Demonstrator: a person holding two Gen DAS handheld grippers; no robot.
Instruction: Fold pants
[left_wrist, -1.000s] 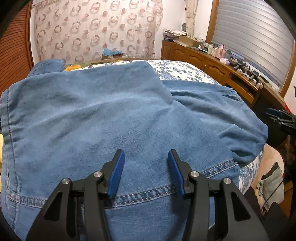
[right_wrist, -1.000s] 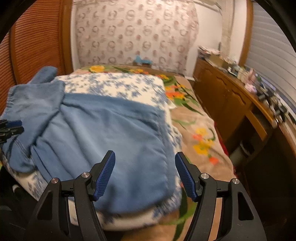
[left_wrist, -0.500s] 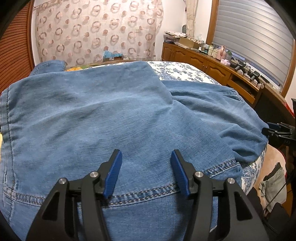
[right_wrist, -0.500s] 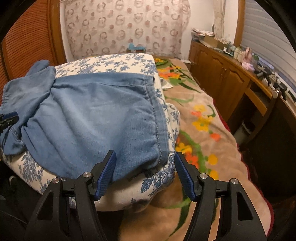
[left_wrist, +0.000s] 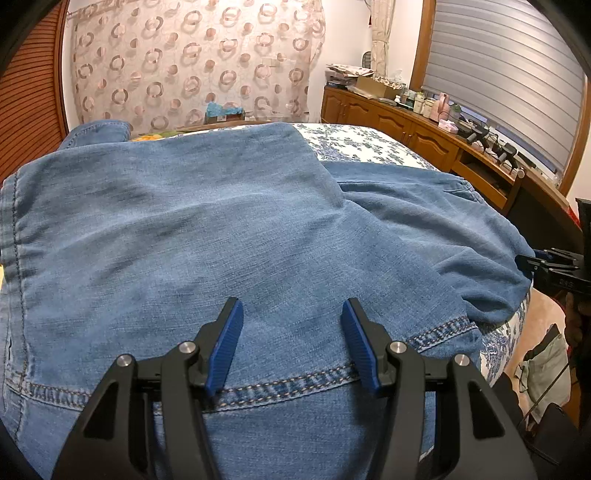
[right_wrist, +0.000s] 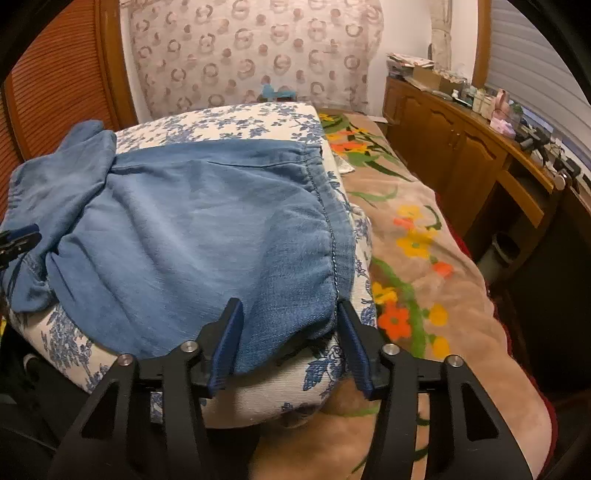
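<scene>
A: Where are the pants (left_wrist: 207, 229) now?

B: Spread on the floral cushion (right_wrist: 236, 122) on top of the bed (right_wrist: 417, 258). In the left wrist view they fill the middle of the frame; a stitched hem runs left to right along the lower part, passing right under the left claw (left_wrist: 291, 345).

A: Left claw state?

B: Released. Pads apart and hanging over the denim, nothing pinched between them.

A: Right one?

B: Right claw (right_wrist: 290, 341) is closing. The pants' corner at the waistband seam sits between its pads, lower centre of the right wrist view, but I can't see the pads pressing on it yet (so not a grip at this point).

A: What does the next move hinge on?

B: The cloth edge lies straight ahead of each claw, with the long axis of the pants running across from one claw to the other. The right is nearer its edge, already straddling that corner. The left sits further in over the cloth, past the hem, so my guess is it needs to back toward the lower edge of its frame before it can bite.
</scene>
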